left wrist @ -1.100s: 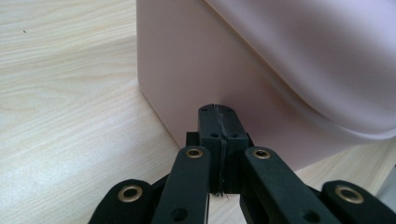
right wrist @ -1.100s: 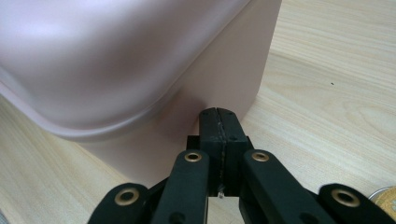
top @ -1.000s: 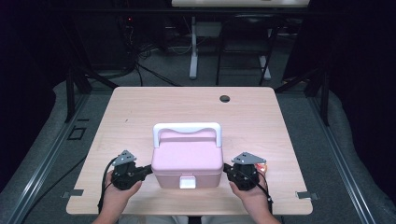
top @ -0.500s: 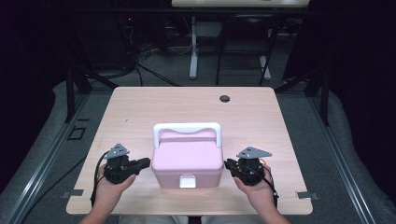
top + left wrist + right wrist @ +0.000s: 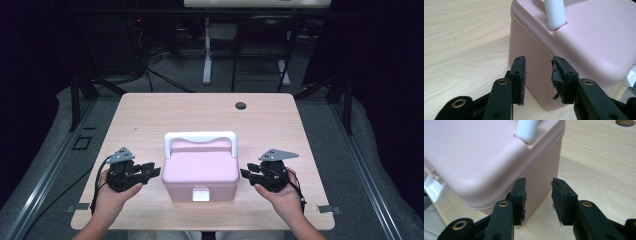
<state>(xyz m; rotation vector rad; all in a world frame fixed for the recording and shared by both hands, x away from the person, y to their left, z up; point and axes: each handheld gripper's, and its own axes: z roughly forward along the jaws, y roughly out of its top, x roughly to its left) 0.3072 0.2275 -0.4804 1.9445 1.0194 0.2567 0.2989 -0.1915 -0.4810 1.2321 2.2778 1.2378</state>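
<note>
Left hand-held gripper [image 5: 152, 171] and right hand-held gripper [image 5: 246, 174] sit either side of the box, jaws apart on both, nothing held. Each is just beside its side wall; contact can't be confirmed from the high view.

Surface [image 5: 150, 115]: light wood top, round cable hole [image 5: 240, 105] at the far edge, otherwise bare.

Pink box [image 5: 201, 170]: closed, upright, near the front centre of the surface, between the two grippers. White handle [image 5: 200, 136] lies folded back over the lid. White latch [image 5: 201, 193] on the front face, toward the person.

Likely step: steady or lift the box from both sides, or go for the latch. To do it well, press both sides evenly and low on the walls, since smooth plastic could slip, and keep clear of the lid seam.

Pads [image 5: 520, 75] look worn and frayed, so grip may be weaker.

No brand, label or writing readable anywhere.
</note>
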